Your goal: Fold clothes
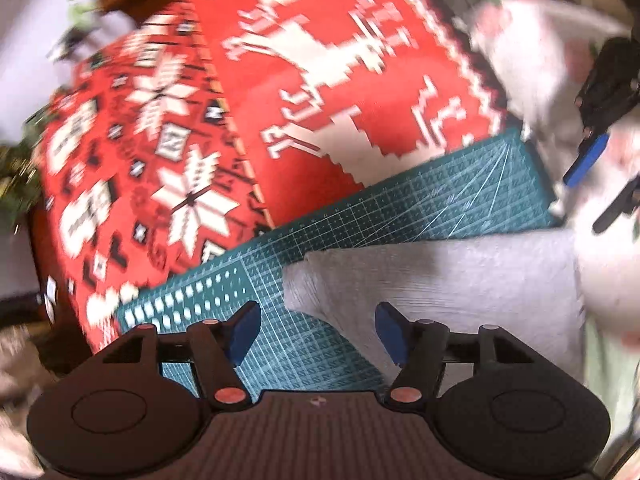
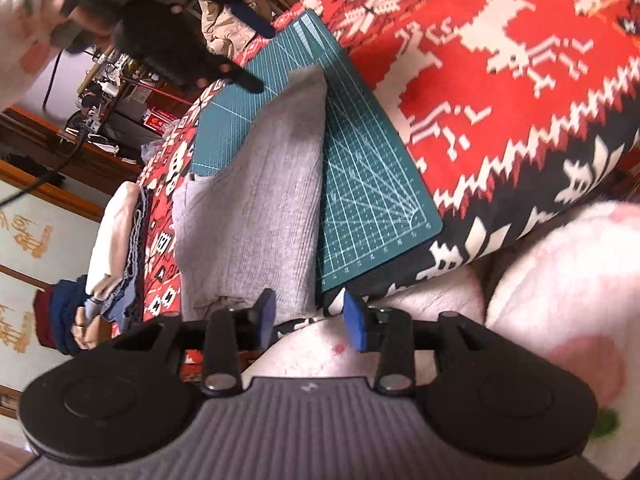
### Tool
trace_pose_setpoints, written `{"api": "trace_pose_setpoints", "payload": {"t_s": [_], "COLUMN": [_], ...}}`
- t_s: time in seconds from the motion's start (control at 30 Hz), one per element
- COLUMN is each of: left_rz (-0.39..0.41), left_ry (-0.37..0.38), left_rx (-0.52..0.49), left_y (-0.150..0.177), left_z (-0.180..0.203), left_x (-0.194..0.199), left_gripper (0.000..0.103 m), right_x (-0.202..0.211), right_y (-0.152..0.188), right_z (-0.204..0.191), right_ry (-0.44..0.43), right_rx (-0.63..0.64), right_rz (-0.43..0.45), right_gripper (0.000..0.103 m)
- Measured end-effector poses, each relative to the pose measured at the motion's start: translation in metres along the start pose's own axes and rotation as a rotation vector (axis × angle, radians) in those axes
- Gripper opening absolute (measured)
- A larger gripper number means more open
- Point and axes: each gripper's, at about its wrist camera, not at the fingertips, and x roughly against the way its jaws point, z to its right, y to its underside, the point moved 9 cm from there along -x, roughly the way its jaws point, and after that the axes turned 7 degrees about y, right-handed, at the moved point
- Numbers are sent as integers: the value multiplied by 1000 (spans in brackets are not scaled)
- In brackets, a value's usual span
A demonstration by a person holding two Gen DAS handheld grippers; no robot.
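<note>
A grey ribbed garment [image 1: 440,280], folded into a long strip, lies on a green cutting mat [image 1: 400,208]. My left gripper [image 1: 318,332] hovers open over the garment's left end, and a corner of the cloth shows between its blue pads. My right gripper [image 1: 600,184] appears at the far right, open and off the cloth. In the right wrist view the grey garment [image 2: 260,200] runs away from my open right gripper [image 2: 311,324], whose left pad is near the cloth's near end. The left gripper [image 2: 260,54] hangs open above the far end.
A red blanket [image 1: 280,100] with white reindeer and snowflakes covers the surface under the mat [image 2: 360,160]. A stack of folded clothes [image 2: 116,240] sits beyond the garment's left side. A person's pink-and-white fleece clothing [image 2: 560,300] fills the lower right. Wooden furniture and clutter stand behind.
</note>
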Motion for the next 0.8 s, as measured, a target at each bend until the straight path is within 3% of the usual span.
{"api": "trace_pose_setpoints", "payload": {"t_s": [0.13, 0.23, 0.37, 0.47, 0.63, 0.7, 0.8], "left_rz": [174, 299, 433, 462, 516, 570, 626], "left_ry": [-33, -51, 7, 38, 119, 187, 267], "left_rx": [228, 419, 624, 741, 976, 1094, 1190], "left_y": [26, 65, 125, 171, 234, 257, 276], "left_z": [-4, -13, -1, 12, 25, 30, 38], "left_x": [24, 50, 62, 53, 21, 7, -12], "left_gripper": [72, 73, 73, 72, 59, 52, 49], "right_x": [19, 33, 43, 33, 2, -13, -30], "right_y": [-10, -18, -26, -23, -2, 10, 30], "right_z": [-12, -24, -53, -79, -126, -145, -170], "right_ry": [37, 63, 90, 129, 179, 192, 187], "right_rx": [66, 122, 224, 298, 438, 502, 578], "right_rz": [46, 79, 105, 107, 90, 79, 59], "right_gripper": [68, 77, 79, 79, 72, 71, 66]}}
